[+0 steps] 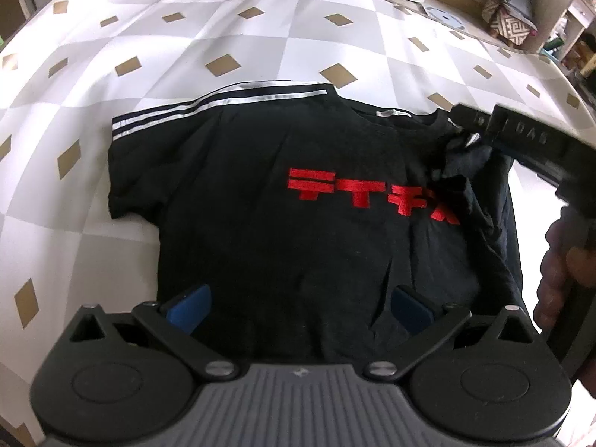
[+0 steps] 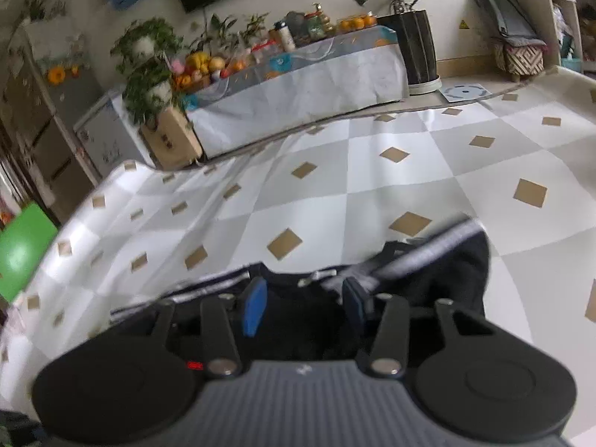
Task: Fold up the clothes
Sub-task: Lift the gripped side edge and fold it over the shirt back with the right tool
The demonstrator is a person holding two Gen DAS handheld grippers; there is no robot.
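Note:
A black T-shirt [image 1: 268,246] with red lettering and white-striped sleeves lies flat, face up, on a checkered cloth. My left gripper [image 1: 298,298] hovers open over the shirt's lower hem, with nothing between its blue pads. My right gripper [image 1: 467,136] reaches in from the right at the shirt's right shoulder. There the right sleeve [image 1: 465,160] is bunched up against its tips. In the right wrist view the right gripper [image 2: 303,294] has its fingers apart over the neckline, and the striped sleeve [image 2: 447,260] rises blurred beside the right finger.
The white and grey checkered cloth [image 1: 223,29] with tan diamonds stretches far beyond the shirt. A hand [image 1: 558,260] holds the right gripper's handle. Past the cloth's far edge stand a low table with fruit and plants [image 2: 260,67] and a dark plant pot [image 2: 417,48].

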